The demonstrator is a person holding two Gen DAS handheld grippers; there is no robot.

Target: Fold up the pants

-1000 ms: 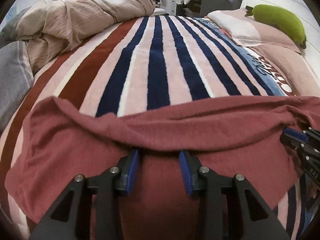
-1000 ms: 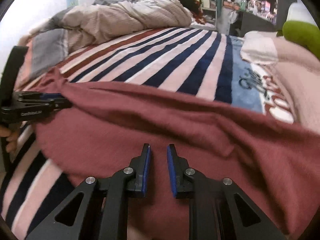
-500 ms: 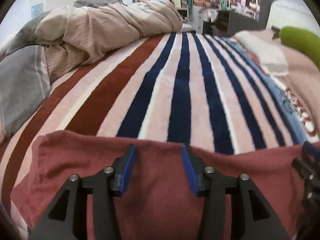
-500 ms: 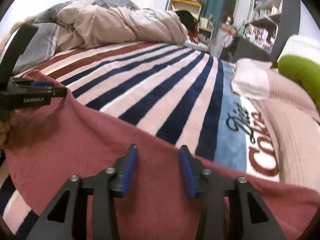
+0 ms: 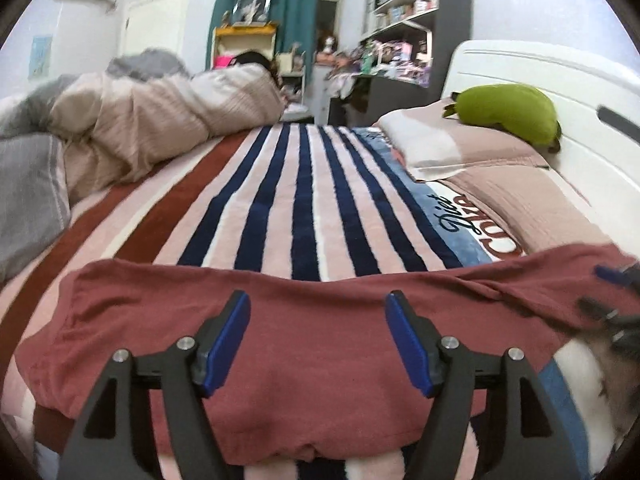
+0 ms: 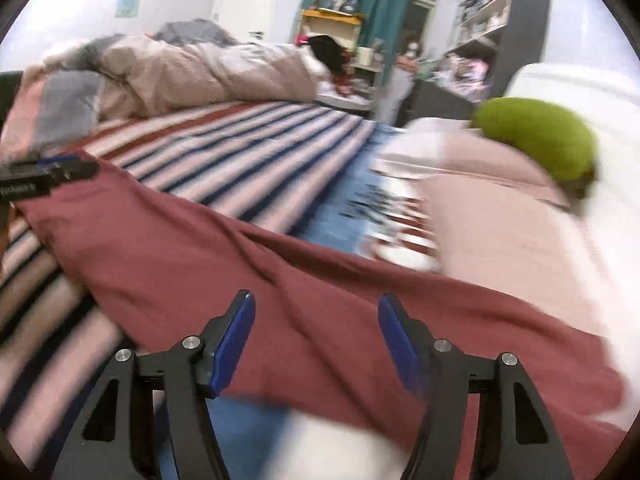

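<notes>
Dark red pants (image 5: pixel 312 344) lie folded across the near end of a striped bed blanket (image 5: pixel 304 208), their far edge a straight fold line. My left gripper (image 5: pixel 318 338) hovers above the cloth, its jaws opening, nothing between the blue pads. In the right wrist view the same pants (image 6: pixel 312 292) stretch from left to lower right. My right gripper (image 6: pixel 316 340) is above them, its jaws opening too, and the pads press on nothing. The left gripper (image 6: pixel 48 176) shows at that view's left edge; the right one (image 5: pixel 616 300) is blurred at the left view's right edge.
A bunched beige and grey duvet (image 5: pixel 152 120) fills the far left of the bed. Pillows (image 5: pixel 472 152) and a green plush (image 5: pixel 508 112) lie against the white headboard (image 5: pixel 560 80) on the right. Shelves (image 5: pixel 400 20) and a teal curtain (image 5: pixel 272 0) stand beyond the bed.
Both grippers have let go of the pants' folded edge, spread their jaws wide, and drawn back and upward. The views tilted up, showing more of the room. The pants now lie flat.
</notes>
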